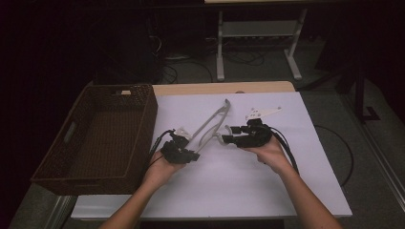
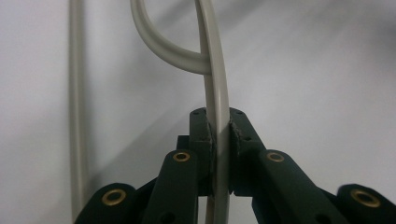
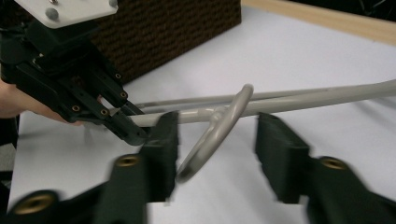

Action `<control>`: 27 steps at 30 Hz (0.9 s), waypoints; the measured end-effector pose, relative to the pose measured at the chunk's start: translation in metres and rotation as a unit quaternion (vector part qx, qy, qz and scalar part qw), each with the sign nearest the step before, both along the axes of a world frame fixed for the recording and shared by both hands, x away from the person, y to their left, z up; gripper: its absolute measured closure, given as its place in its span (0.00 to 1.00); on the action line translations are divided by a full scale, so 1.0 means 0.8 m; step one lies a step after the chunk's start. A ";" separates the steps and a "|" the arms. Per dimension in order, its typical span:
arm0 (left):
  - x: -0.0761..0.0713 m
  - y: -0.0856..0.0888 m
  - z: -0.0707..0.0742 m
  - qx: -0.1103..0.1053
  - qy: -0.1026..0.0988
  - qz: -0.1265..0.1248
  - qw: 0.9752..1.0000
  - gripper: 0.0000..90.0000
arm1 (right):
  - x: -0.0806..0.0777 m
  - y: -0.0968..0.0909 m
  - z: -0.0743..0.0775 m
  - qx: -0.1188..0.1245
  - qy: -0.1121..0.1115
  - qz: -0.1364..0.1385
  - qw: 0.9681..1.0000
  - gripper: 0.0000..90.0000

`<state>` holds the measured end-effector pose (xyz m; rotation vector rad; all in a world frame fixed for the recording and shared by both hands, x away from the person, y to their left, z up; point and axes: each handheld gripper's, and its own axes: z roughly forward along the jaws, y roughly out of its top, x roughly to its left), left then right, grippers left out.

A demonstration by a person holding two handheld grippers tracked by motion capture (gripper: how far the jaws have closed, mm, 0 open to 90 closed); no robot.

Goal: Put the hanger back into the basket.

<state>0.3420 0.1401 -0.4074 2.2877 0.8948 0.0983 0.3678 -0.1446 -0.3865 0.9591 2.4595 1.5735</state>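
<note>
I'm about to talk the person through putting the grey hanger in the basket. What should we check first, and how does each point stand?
1. Left tongs clamped on the hanger: ok, pads pinch its rod in the left gripper view.
2. Right tongs free of the hanger: ok, jaws stand apart around its curved hook, not pressing.
3. Hanger off the table: cannot tell.
4. Basket ready: ok, it lies open at the table's left with nothing inside.
5. Path to the basket: ok, nothing between it and the left tongs.

2 black tongs (image 1: 193,153) (image 1: 228,139) with brass rivets; white 3-cornered top plates (image 1: 261,113); black cables (image 1: 286,145); bare forearms.
</note>
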 end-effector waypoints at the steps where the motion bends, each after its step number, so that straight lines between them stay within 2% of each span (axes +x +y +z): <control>1: 0.000 0.000 0.001 -0.003 -0.003 0.003 1.000 0.92 | -0.001 -0.002 0.001 0.003 -0.006 -0.003 1.000 0.41; 4: -0.001 0.001 0.008 -0.008 -0.011 0.008 1.000 0.92 | -0.007 -0.010 0.011 0.010 -0.022 -0.010 1.000 0.30; 7: -0.002 0.002 0.018 -0.016 -0.021 0.017 1.000 0.92 | -0.016 -0.021 0.018 0.013 -0.038 -0.017 0.999 0.24; 8: -0.002 0.003 0.021 -0.017 -0.023 0.019 0.999 0.92 | -0.019 -0.026 0.020 0.014 -0.037 -0.021 0.999 0.22; 13: 0.000 0.009 0.039 -0.023 -0.035 0.024 0.999 0.92 | -0.031 -0.046 0.026 0.021 -0.050 -0.041 0.998 0.18; 18: 0.003 0.020 0.064 -0.029 -0.050 0.034 0.998 0.92 | -0.044 -0.063 0.029 0.027 -0.063 -0.055 0.996 0.16; 24: 0.006 0.038 0.105 -0.032 -0.076 0.042 0.996 0.92 | -0.057 -0.079 0.031 0.026 -0.070 -0.063 0.995 0.16; 27: 0.005 0.051 0.127 -0.044 -0.087 0.049 0.994 0.92 | -0.062 -0.086 0.032 0.029 -0.074 -0.067 0.995 0.16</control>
